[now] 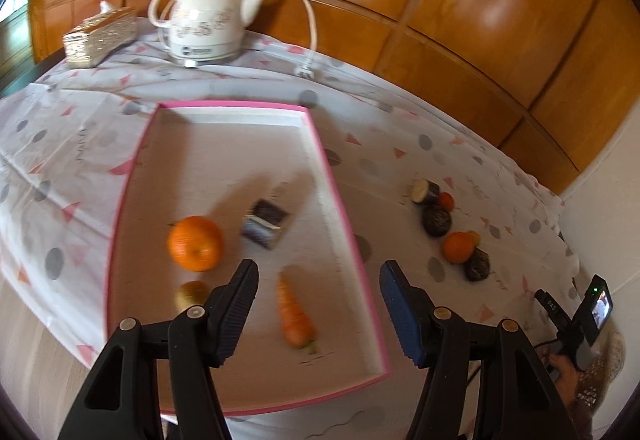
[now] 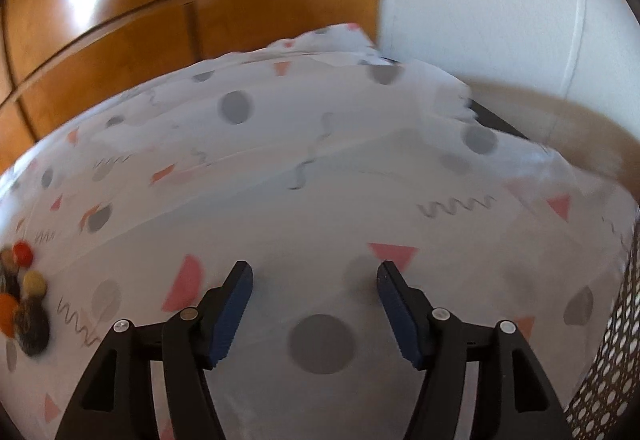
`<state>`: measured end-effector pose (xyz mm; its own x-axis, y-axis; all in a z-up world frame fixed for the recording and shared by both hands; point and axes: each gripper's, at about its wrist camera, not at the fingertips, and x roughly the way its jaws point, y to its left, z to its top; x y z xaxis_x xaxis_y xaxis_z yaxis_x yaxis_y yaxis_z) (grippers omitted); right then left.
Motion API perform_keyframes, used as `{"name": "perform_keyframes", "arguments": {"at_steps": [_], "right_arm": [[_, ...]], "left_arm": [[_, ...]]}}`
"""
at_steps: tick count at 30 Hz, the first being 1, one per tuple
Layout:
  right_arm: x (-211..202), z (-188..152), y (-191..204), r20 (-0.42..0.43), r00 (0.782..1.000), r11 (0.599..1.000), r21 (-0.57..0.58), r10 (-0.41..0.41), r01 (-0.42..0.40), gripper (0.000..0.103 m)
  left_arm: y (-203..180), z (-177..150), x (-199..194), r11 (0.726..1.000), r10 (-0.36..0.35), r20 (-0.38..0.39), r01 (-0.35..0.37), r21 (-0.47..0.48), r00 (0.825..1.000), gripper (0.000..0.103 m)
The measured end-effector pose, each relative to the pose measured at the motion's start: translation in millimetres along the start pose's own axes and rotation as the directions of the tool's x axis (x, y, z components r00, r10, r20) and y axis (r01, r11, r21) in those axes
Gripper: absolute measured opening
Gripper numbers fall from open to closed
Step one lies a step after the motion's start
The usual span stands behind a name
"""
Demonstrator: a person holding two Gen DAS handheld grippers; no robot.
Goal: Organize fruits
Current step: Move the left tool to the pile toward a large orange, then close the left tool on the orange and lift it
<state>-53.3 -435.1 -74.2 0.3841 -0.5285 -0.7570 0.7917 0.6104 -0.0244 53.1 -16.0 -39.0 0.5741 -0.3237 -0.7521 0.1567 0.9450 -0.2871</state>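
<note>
The shallow pink-rimmed white cardboard tray (image 1: 344, 224) is the landmark. Inside it lie a round orange tangerine (image 1: 195, 242), a tapered orange carrot (image 1: 295, 314), a small yellow-green fruit (image 1: 191, 294) partly hidden behind the left finger, and a dark cut chunk with a pale face (image 1: 265, 224). To the right of the tray, well apart from it on the patterned cloth-covered surface (image 1: 400, 168), sits a loose cluster of leftover pieces (image 1: 450, 228): small oranges and dark round fruits, touching or nearly so.

These will likely handle as light, firm but bruisable things. The round ones are smooth and apt to roll, so a hold across the widest middle seems safest; the carrot is stiff and best taken across its thick end.

The left gripper (image 1: 318, 310) hovers above the near part of the tray, jaws spread wide, holding and touching nothing. The right gripper (image 2: 314, 314) hangs over bare cloth, its jaws equally wide and empty; the cluster shows blurred at its far left.
</note>
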Motion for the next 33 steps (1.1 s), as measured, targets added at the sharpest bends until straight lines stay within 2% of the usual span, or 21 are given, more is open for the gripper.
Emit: {"name": "perform_keyframes", "arguments": {"at_steps": [6,9,11,13,19,24,30,33], "right_arm": [[0.2,-1.1,-1.1,-0.003,1.0,1.0,0.01,-0.024,0.024,0.067],[0.6,-2.0,-1.9,-0.001,1.0,1.0,0.012,-0.013,0.013,0.07],[1.2,-2.3,-1.7,-0.002,1.0,1.0,0.008,-0.009,0.009,0.073],[3.2,-1.1,-2.4,-0.005,1.0,1.0,0.012,0.003,-0.003,0.076],[3.6,-1.5,-0.7,-0.007,1.0,1.0,0.018,0.001,-0.001,0.078],[4.1,-3.1,1.1,-0.002,1.0,1.0,0.01,-0.001,0.001,0.081],[4.6,-4.0,1.8,0.0,1.0,1.0,0.005,-0.001,0.001,0.083],[4.7,-4.3,2.0,-0.001,1.0,1.0,0.005,-0.002,0.002,0.084]], "left_arm": [[-40.6,5.2,23.4,0.996,-0.056,-0.05,0.06,0.069,0.997,0.062],[-59.3,5.8,43.4,0.992,-0.095,-0.104,0.103,0.075,0.99,0.057],[-74.1,4.9,58.3,0.988,-0.117,-0.147,0.13,0.084,0.982,0.048],[-88.5,4.4,69.8,0.984,-0.133,-0.17,0.151,0.096,0.976,0.046],[-121.3,8.1,101.6,0.976,-0.17,-0.214,0.195,0.097,0.962,0.044],[-132.6,11.1,128.6,0.976,-0.197,-0.261,0.214,0.04,0.945,0.041],[-138.7,16.6,146.8,0.976,-0.215,-0.273,0.219,-0.017,0.938,0.041],[-139.8,18.6,157.9,0.975,-0.22,-0.275,0.215,-0.051,0.936,0.047]]}}
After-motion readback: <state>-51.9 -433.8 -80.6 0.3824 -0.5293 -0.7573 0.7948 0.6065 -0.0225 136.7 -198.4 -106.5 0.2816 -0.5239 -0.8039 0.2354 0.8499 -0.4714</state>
